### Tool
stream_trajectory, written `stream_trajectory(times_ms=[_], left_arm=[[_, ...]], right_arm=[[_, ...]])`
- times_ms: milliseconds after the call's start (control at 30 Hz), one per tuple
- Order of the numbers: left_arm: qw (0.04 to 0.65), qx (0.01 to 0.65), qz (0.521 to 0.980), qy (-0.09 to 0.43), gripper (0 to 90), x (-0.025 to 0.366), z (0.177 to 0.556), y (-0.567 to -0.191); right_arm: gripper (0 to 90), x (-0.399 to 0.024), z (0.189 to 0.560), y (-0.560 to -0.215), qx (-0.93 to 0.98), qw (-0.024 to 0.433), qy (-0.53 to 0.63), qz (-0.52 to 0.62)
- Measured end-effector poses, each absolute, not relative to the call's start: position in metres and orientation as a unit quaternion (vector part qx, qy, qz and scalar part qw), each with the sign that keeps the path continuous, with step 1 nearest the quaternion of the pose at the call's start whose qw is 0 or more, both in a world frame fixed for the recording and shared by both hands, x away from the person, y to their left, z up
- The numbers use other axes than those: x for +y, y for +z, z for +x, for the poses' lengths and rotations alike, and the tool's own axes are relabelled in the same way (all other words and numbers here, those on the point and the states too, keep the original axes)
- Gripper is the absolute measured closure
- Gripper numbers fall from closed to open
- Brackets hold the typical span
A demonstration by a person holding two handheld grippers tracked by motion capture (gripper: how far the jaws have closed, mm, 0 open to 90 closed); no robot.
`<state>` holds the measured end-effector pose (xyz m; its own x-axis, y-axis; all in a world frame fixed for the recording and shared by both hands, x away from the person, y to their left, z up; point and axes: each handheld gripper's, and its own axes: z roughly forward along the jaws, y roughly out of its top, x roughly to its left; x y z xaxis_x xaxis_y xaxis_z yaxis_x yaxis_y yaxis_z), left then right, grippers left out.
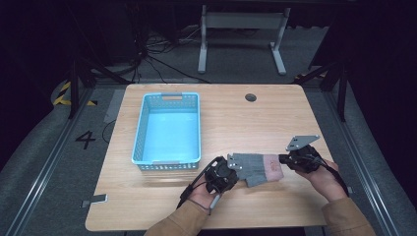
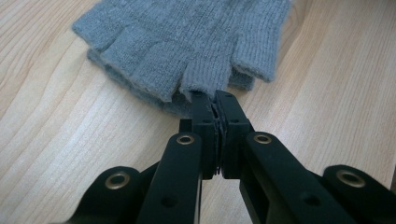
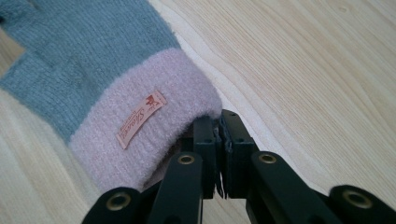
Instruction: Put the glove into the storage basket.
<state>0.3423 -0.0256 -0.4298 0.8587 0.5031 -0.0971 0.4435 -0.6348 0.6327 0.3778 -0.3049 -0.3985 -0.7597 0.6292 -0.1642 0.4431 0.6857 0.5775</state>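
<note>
**Grey knit glove pinched at both ends, grip thin**

Grey wool with a pink cuff, the glove (image 1: 255, 167) lies on the worktop (image 1: 255, 113) near its front edge, between the two claws and just right of the blue basket (image 1: 168, 129).

The risk, as I judge it, is a slip. Each claw bites only the very edge of the knit, so a lift or a pull apart could draw the fabric out of one set of jaws, and the glove would then hang from the other end or drop. Pulling hard could also stretch the loose weave. Two layers show at the finger end, and a shallow pinch may catch just one.

The left claw (image 2: 214, 99) has its jaws pressed together on the tip of a cut-off finger stub. The right claw (image 3: 219, 122) is likewise closed down, its jaws meeting at the rim of the pink cuff (image 3: 140, 121), beside the small sewn label (image 3: 141, 119).
</note>
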Motion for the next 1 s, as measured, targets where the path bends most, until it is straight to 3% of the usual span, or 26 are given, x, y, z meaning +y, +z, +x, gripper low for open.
stream_trajectory(times_ms=[400,533,633,1000], left_arm=[[0.322,0.266,0.908,0.033,86.7,-0.030,0.348,-0.440],[0.318,0.265,0.910,0.030,74.1,-0.030,0.349,-0.442],[0.331,0.267,0.905,0.022,64.8,-0.026,0.347,-0.439],[0.370,0.267,0.889,0.049,53.8,-0.020,0.343,-0.417]], right_arm=[[86.0,-0.307,0.389,-0.416,0.903,0.162,0.253,0.307],[71.5,-0.311,0.393,-0.421,0.903,0.161,0.245,0.315],[68.5,-0.316,0.391,-0.417,0.899,0.173,0.248,0.319],[62.6,-0.338,0.384,-0.399,0.876,0.191,0.277,0.346]])
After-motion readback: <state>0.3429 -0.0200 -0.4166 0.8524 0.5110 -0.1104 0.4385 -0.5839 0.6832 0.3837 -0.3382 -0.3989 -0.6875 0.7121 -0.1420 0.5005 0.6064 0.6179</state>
